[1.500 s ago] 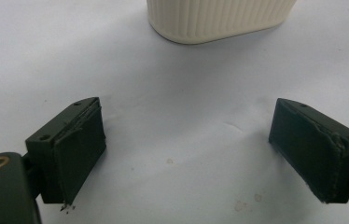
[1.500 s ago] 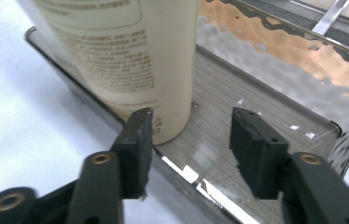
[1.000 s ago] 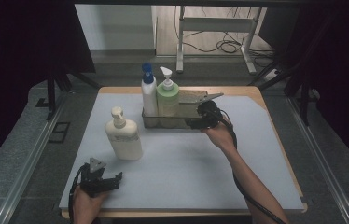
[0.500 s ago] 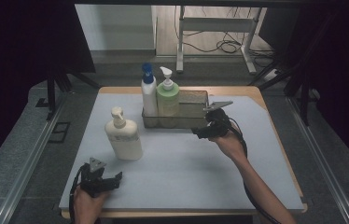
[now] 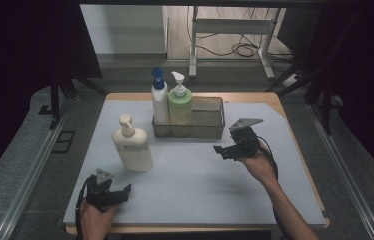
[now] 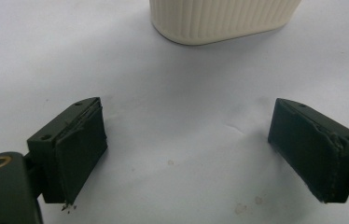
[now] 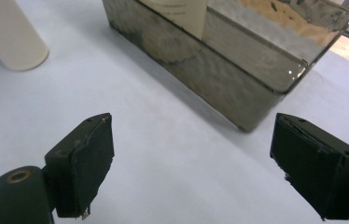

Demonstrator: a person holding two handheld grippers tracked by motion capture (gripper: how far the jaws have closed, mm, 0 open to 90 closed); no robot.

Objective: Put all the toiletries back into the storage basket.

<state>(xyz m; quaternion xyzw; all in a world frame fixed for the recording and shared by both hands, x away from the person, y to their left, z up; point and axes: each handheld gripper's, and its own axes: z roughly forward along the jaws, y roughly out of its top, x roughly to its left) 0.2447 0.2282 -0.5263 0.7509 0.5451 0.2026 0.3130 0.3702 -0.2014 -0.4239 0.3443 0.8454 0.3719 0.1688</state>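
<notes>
Since the earlier frames the right gripper (image 5: 223, 151) has drawn back from the clear bin (image 5: 210, 131) toward the person, and its jaws have just been opening; nothing is between them, so it is released. I judge it has finished placing the green bottle (image 5: 180, 107), which stands upright in the bin beside the blue-capped bottle (image 5: 159, 100). Ahead of the left gripper (image 5: 121, 192), which rests on the worktop (image 5: 195, 185) with jaws wide and empty, the cream pump bottle (image 5: 132, 145) stands near, probably next to go.
</notes>
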